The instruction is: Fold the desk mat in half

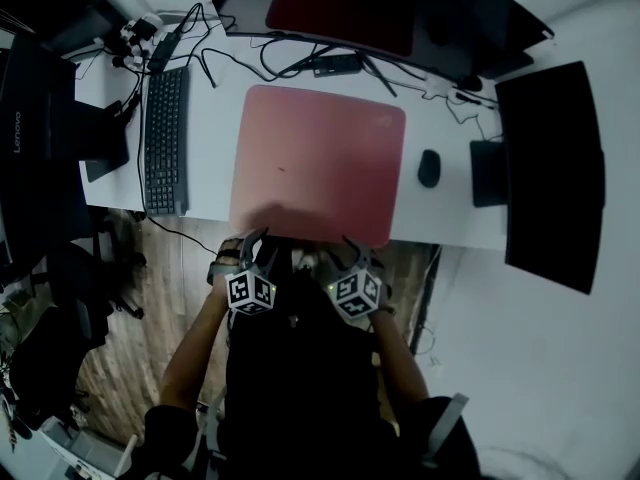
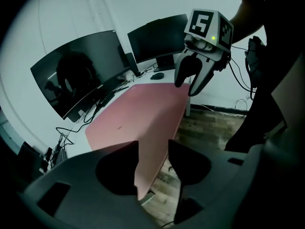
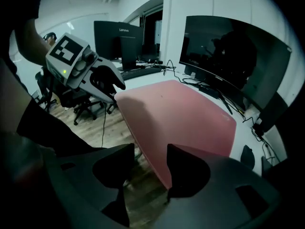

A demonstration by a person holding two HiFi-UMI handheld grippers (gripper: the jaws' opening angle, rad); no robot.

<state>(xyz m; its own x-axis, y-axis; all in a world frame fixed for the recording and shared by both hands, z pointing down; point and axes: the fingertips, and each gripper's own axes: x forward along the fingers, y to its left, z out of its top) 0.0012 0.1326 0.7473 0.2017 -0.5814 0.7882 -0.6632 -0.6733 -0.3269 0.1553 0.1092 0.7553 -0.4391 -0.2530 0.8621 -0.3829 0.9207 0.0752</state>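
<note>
A pink desk mat (image 1: 318, 163) lies flat on the white desk (image 1: 215, 108), its near edge at the desk's front edge. My left gripper (image 1: 258, 243) is at the mat's near left corner and my right gripper (image 1: 357, 248) at its near right corner. In the left gripper view the mat's edge (image 2: 143, 113) runs between the open jaws of the left gripper (image 2: 153, 149), with floor showing beside it. In the right gripper view the mat (image 3: 181, 113) likewise passes between the open jaws of the right gripper (image 3: 150, 151). Neither gripper presses on the mat.
A black keyboard (image 1: 165, 138) lies left of the mat and a black mouse (image 1: 428, 168) to its right. Monitors stand at the back (image 1: 340, 3), right (image 1: 550, 168) and left (image 1: 25, 138). Cables run along the back. Wooden floor (image 1: 170, 298) lies below the desk edge.
</note>
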